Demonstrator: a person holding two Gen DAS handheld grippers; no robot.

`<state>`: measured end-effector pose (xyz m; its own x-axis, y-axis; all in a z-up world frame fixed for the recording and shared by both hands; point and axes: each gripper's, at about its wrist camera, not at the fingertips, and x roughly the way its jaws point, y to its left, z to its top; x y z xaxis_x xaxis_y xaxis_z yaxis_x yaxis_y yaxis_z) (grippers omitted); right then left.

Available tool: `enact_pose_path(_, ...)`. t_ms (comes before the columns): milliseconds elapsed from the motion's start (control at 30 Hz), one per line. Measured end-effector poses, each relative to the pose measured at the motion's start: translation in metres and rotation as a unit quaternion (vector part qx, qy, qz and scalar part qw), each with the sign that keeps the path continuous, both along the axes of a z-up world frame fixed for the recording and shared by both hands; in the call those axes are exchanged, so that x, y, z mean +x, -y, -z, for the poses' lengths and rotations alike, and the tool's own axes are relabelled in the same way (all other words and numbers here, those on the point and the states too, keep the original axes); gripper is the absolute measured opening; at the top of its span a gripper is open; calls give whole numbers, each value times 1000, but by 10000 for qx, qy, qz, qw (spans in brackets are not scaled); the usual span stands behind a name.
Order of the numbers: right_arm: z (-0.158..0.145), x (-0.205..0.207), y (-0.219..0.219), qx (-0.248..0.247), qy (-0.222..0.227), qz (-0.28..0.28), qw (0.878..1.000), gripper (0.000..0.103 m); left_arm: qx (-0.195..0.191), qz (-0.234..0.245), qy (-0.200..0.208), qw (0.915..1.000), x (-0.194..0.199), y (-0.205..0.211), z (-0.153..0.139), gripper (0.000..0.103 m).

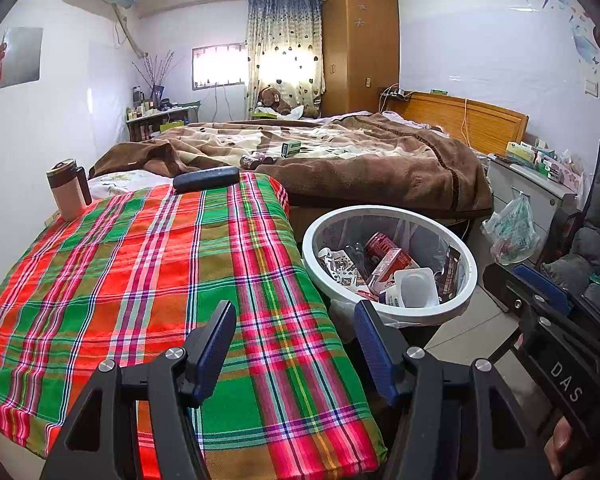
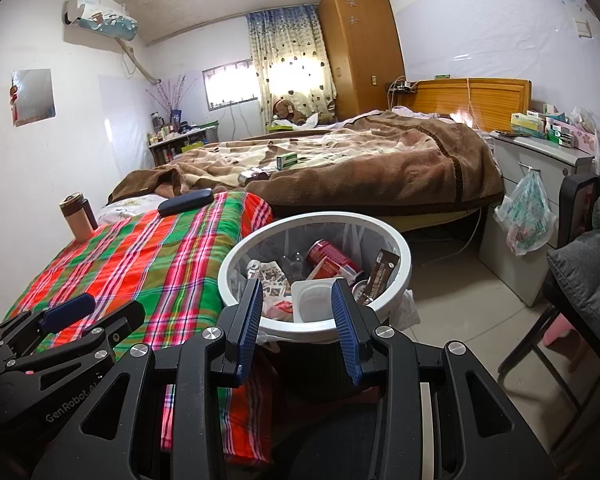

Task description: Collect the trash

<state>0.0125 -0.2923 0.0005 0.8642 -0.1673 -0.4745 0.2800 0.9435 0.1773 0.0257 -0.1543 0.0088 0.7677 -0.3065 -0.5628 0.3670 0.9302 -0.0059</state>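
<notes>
Holding both grippers empty with jaws apart, we see the bin (image 2: pixel 396 256) just ahead of the right gripper (image 2: pixel 298 312), right of the left gripper (image 1: pixel 294 340), trash (image 2: pixel 332 258) already inside it.

White capital letters "DAS" are printed on the black body of the right gripper (image 1: pixel 540 292), seen at the right edge of the left wrist view. In the right wrist view, "GenRobot.AI" runs in pale letters along the black body of the left gripper (image 2: pixel 66 312), its last letters partly hidden. Printing on the wrappers inside the waste bin (image 2: pixel 396 240) is too small to read.
</notes>
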Motion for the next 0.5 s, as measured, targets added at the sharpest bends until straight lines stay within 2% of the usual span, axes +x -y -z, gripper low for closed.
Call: enact_pose_path(500, 0, 0, 0, 3, -4, -6, 10000, 37, -13, 8, -6, 10000, -1, 0, 1, 61)
